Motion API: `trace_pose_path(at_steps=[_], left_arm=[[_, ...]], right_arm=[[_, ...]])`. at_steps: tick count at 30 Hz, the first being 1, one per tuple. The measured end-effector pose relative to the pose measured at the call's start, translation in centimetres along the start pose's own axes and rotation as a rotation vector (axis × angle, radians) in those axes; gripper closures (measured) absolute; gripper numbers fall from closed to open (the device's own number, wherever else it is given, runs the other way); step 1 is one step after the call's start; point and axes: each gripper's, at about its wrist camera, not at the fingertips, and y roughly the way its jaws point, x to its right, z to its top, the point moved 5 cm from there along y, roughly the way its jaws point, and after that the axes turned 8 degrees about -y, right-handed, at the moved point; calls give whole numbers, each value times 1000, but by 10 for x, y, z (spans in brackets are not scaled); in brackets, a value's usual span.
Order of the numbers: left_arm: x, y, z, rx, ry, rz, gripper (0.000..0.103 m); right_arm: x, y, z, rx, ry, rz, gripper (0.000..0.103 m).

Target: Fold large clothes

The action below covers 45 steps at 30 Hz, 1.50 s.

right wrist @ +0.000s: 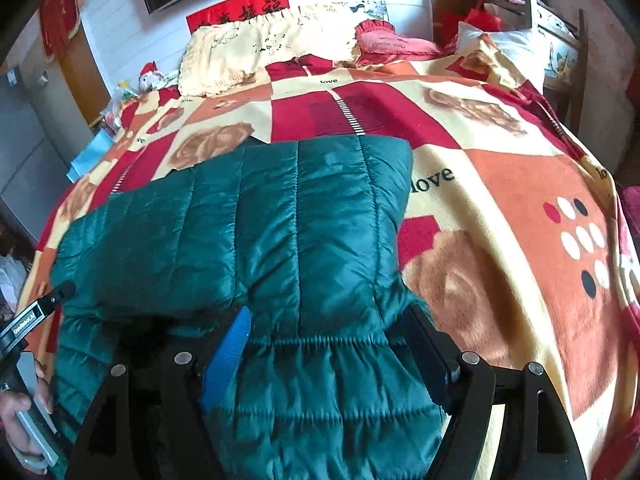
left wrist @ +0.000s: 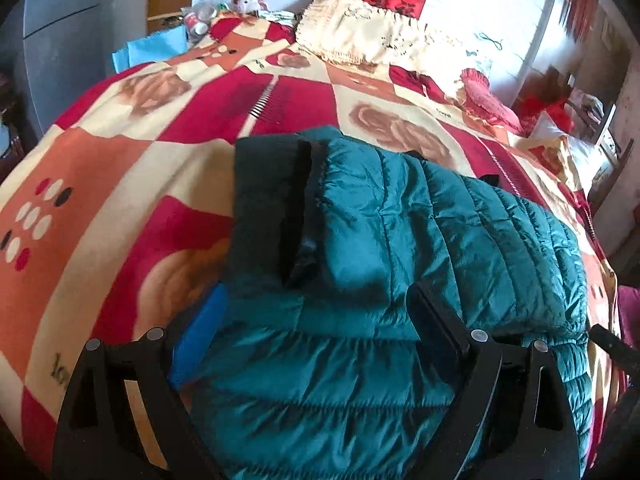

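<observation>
In the left wrist view, a teal quilted jacket is seen lying on a patterned blanket that covers a bed, already doubled over, with its dark collar turned up at the left. The left gripper is held over the near edge of the jacket with its jaws wide apart; the padded cloth lies between them, but no pad is seen pressing on it, so nothing is judged to be held. A pillow lies well beyond, at the head of the bed.

In the right wrist view, the jacket is shown as a folded block, with a gathered hem nearest the camera. The right gripper is spread open astride that hem; the blue pad stands beside the cloth, not clamped on it. A hand holding the other tool appears at the lower left.

The step in hand is judged to be a pause between folds. For the next fold, the near edge would have to be pinched by both grippers at matching points and carried evenly away, lest the slippery filling slide askew.
</observation>
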Motion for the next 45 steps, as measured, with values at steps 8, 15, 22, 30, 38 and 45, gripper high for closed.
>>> trace_pose_path(at_steps=[8, 15, 22, 30, 38, 45], left_arm=[[-18, -38, -16, 15, 24, 47, 12], [-35, -62, -41, 7, 30, 55, 12], [-44, -80, -66, 4, 42, 68, 12], [-51, -94, -91, -15, 39, 61, 12], [-57, -109, -114, -15, 49, 61, 12], [-63, -117, -130, -20, 43, 57, 12]], right_arm=[[15, -6, -22, -50, 52, 12, 27], [20, -20, -48, -86, 34, -3, 27], [24, -38, -75, -101, 30, -8, 27], [22, -56, -106, -116, 31, -2, 27], [20, -72, -137, -131, 36, 11, 22], [13, -89, -153, -129, 22, 16, 21]])
